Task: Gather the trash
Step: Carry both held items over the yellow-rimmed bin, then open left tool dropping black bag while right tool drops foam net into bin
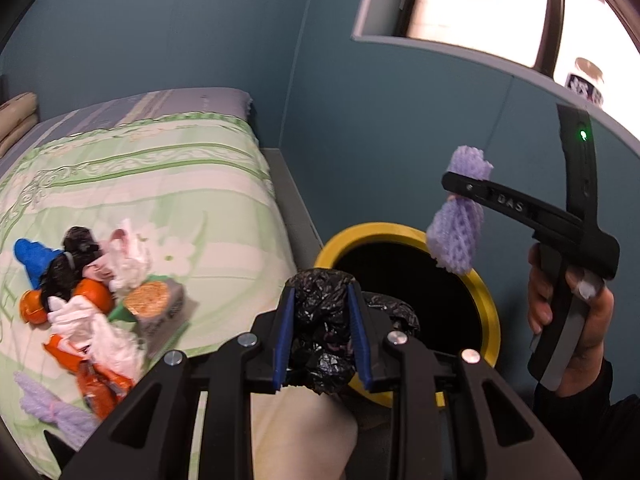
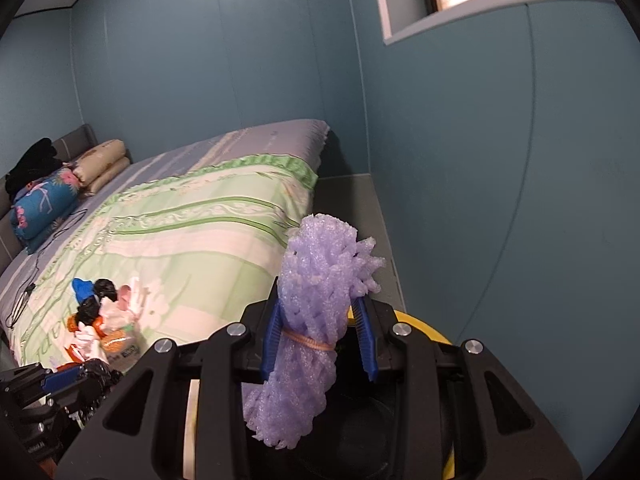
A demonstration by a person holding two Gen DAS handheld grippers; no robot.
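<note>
Left wrist view shows the left gripper (image 1: 322, 332) squeezed on a crumpled black plastic bag (image 1: 320, 320). It hangs just over the near rim of the yellow trash bin (image 1: 486, 300), which stands on the floor by the foot corner of the bed (image 1: 160, 184). I think the bag is very light and soft. It squashes easily, so a pinch in the middle is enough.

Over on the right, the right gripper (image 1: 450, 184) is closed on a purple foam net (image 1: 460, 220). The net dangles above the far rim of the bin. A hand (image 1: 568, 320) holds that gripper by its handle, tipped a bit downward.

Right wrist view shows the net (image 2: 308, 328) up close, with a rubber band (image 2: 308, 342) tied round its middle. The blue pads (image 2: 272, 340) grip it right at the band. The foam looks springy and light, so it should drop freely when let go.

More trash (image 1: 88, 300) waits in a pile near the side edge of the bed: orange wrappers, white bags, a blue bit and another purple net. Both grippers point down toward the bin.
</note>
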